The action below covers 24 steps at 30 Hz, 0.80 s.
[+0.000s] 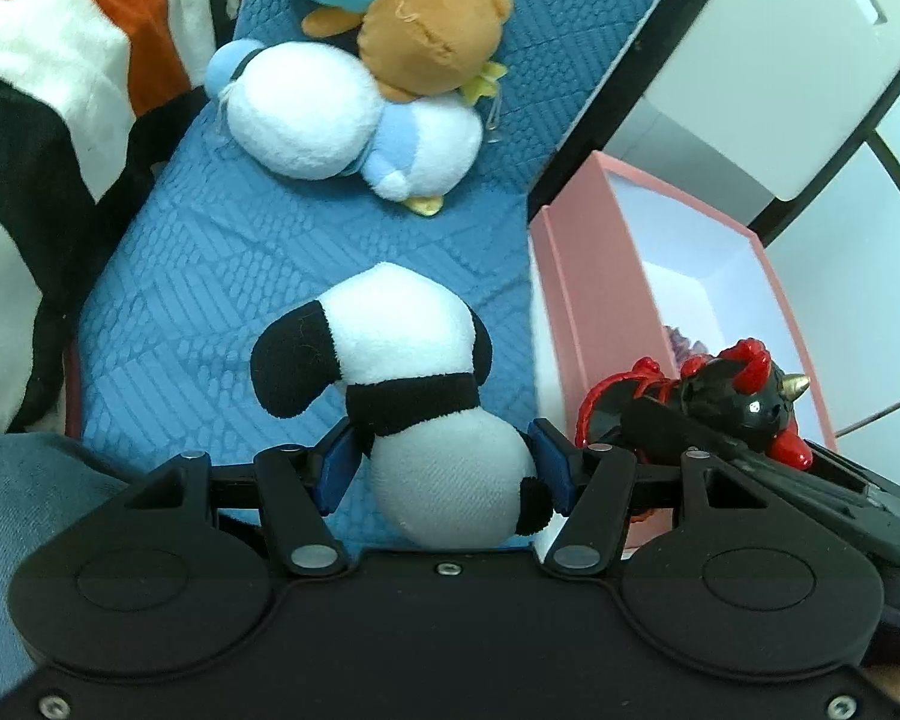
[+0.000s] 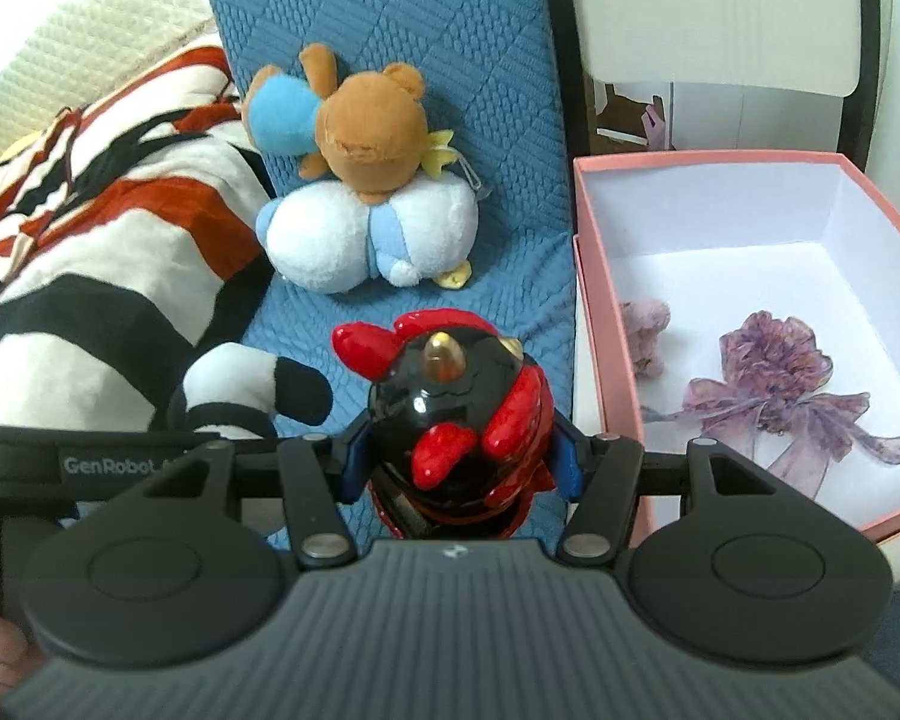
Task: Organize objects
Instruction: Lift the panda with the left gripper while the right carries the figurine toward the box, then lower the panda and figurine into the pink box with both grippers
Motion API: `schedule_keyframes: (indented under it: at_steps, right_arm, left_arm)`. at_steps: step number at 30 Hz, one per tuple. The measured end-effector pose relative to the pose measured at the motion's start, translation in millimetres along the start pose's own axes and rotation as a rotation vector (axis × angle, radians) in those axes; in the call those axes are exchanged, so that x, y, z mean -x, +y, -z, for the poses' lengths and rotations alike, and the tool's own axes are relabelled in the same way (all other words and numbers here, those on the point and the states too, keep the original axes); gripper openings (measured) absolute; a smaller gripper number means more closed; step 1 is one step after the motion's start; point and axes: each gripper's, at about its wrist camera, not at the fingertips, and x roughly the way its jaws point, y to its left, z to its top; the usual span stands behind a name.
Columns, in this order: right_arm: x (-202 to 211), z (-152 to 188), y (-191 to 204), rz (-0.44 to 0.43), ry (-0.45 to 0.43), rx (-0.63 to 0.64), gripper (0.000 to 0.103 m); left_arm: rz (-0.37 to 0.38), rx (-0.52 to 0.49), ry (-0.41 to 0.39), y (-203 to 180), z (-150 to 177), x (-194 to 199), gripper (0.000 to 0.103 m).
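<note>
My left gripper (image 1: 444, 468) is shut on a black-and-white panda plush (image 1: 414, 384), its blue pads pressing the plush's white head above the blue quilted mat (image 1: 222, 276). The right gripper (image 2: 462, 462) is shut on a glossy black-and-red horned figurine (image 2: 456, 420), which also shows at the right edge of the left wrist view as the figurine (image 1: 726, 402). The panda (image 2: 240, 390) appears to its left in the right wrist view. A pink box (image 2: 606, 324) with a white inside stands to the right of the mat; in the left wrist view the box (image 1: 594, 300) sits behind the figurine.
A brown bear plush (image 2: 360, 138) lies on a white-and-blue plush (image 2: 366, 240) farther up the mat. A striped red, white and black blanket (image 2: 90, 240) is at the left. Purple ribbon flowers (image 2: 774, 384) lie in the box. A white cabinet (image 1: 768, 78) stands behind.
</note>
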Motion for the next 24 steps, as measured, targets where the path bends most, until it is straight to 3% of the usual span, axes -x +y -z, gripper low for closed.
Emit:
schedule_keyframes:
  at_steps: [24]
  right_arm:
    - [77, -79, -62, -0.021, -0.090, -0.012, 0.060]
  left_arm:
    - [0.021, -0.101, -0.083, -114, -35, 38, 0.058]
